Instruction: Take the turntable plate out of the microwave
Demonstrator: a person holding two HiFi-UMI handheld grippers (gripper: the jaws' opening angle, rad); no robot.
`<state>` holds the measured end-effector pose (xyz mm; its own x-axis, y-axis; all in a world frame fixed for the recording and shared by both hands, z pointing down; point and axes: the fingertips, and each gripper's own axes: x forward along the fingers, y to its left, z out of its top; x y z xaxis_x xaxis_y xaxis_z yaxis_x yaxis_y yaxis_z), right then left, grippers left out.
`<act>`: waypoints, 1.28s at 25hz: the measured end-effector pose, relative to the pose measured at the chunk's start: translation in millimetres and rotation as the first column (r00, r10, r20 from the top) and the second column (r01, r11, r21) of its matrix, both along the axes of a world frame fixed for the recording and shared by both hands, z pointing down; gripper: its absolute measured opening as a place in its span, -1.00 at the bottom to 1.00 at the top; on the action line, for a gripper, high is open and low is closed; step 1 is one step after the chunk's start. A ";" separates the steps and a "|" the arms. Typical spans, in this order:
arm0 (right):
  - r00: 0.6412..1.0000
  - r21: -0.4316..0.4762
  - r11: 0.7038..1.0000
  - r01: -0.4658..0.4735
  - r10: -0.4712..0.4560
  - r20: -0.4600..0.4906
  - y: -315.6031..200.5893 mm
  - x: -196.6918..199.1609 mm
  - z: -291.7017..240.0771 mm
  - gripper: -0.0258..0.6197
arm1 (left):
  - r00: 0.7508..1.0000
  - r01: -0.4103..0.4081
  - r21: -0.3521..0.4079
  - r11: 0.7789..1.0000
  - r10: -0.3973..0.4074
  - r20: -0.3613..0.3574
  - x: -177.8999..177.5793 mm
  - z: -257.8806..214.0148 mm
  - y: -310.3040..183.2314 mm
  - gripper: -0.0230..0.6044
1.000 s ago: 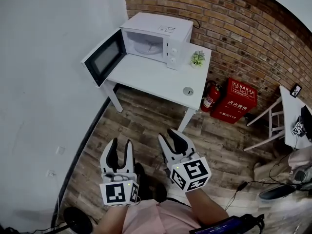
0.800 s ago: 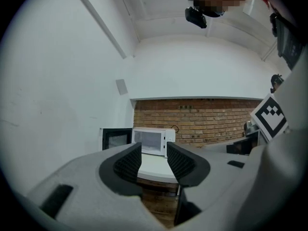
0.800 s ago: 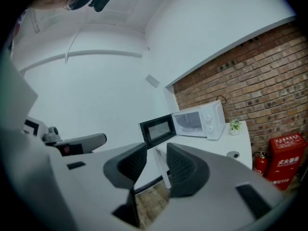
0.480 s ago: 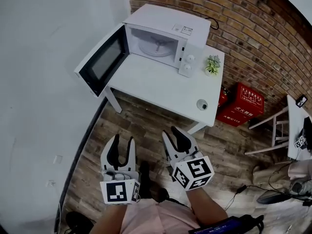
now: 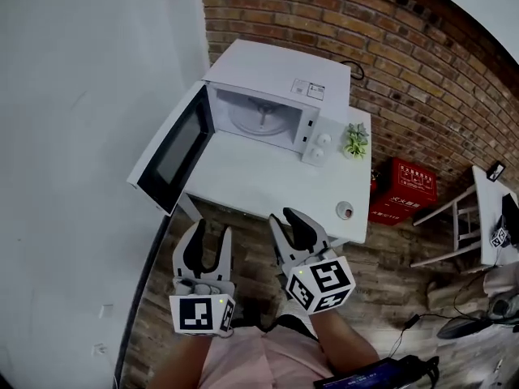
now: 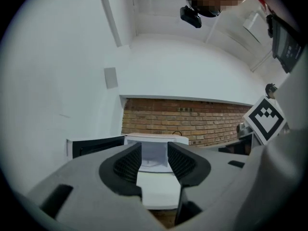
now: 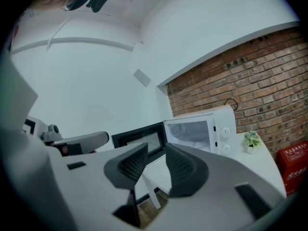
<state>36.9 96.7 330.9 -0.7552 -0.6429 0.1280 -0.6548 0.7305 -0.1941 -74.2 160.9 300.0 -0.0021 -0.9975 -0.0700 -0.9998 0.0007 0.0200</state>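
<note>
The white microwave [image 5: 280,79] stands on a white table [image 5: 268,181] against the brick wall, with its door [image 5: 170,148] swung open to the left. The round turntable plate [image 5: 259,118] lies inside the cavity. My left gripper [image 5: 207,237] is open and empty, held over the floor just short of the table's near edge. My right gripper [image 5: 290,224] is beside it at the table's front edge, jaws closing with nothing between them. The left gripper view looks between the left gripper [image 6: 154,160] jaws at the microwave [image 6: 155,150]. The right gripper [image 7: 156,165] points at the door, the microwave [image 7: 202,129] off to the right.
A small potted plant [image 5: 354,140] stands right of the microwave, and a small round object [image 5: 345,210] sits near the table's front right corner. Red fire-extinguisher boxes [image 5: 403,189] stand on the floor at the right. A white wall runs along the left.
Both grippers have moved forward toward the table. The microwave and table now appear closer, with the fingertips near the table's front edge.
</note>
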 end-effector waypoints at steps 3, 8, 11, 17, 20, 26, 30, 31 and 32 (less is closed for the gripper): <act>1.000 0.014 1.000 -0.024 0.024 0.017 -12.7 -5.9 -8.0 -0.55 | 0.999 -0.040 0.006 0.999 0.040 0.007 -3.6 -5.9 -18.3 -0.37; 0.998 0.005 0.998 -0.061 0.061 0.017 -27.8 -9.6 -2.1 -0.56 | 0.996 -0.088 -0.013 0.996 0.089 0.008 -6.4 3.0 -38.7 -0.39; 0.996 -0.010 0.996 -0.084 0.084 0.011 -38.8 -10.2 7.3 -0.56 | 0.994 -0.110 -0.037 0.993 0.110 -0.002 -8.8 15.8 -50.6 -0.39; 0.993 -0.038 0.993 -0.116 0.116 0.006 -72.3 -14.7 23.5 -0.56 | 0.988 -0.152 -0.082 0.985 0.152 -0.010 -13.4 39.3 -86.7 -0.39; 0.992 -0.059 0.990 -0.124 0.125 0.000 -97.4 -20.9 33.7 -0.56 | 0.986 -0.167 -0.101 0.981 0.167 -0.012 -19.0 50.5 -113.7 -0.39; 0.992 -0.100 0.987 -0.129 0.129 -0.005 -165.0 -43.7 49.9 -0.57 | 0.982 -0.189 -0.115 0.975 0.189 -0.012 -36.2 54.4 -184.0 -0.37; 0.993 -0.118 0.986 -0.120 0.122 0.004 -209.2 -58.3 55.7 -0.56 | 0.981 -0.192 -0.117 0.974 0.193 -0.003 -47.6 52.6 -230.4 -0.37; 0.993 -0.115 0.986 -0.117 0.119 0.007 -218.9 -62.2 54.2 -0.57 | 0.981 -0.192 -0.113 0.975 0.194 0.002 -50.1 50.1 -240.7 -0.37; 0.993 -0.112 0.987 -0.113 0.115 0.011 -227.4 -65.8 51.7 -0.57 | 0.981 -0.192 -0.107 0.976 0.194 0.007 -52.4 46.8 -249.9 -0.37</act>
<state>-28.9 -130.7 382.6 -0.6804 -0.7076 0.1907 -0.7284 0.6245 -0.2818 -126.6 -88.9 346.8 0.1913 -0.9808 0.0375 -0.9815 -0.1910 0.0125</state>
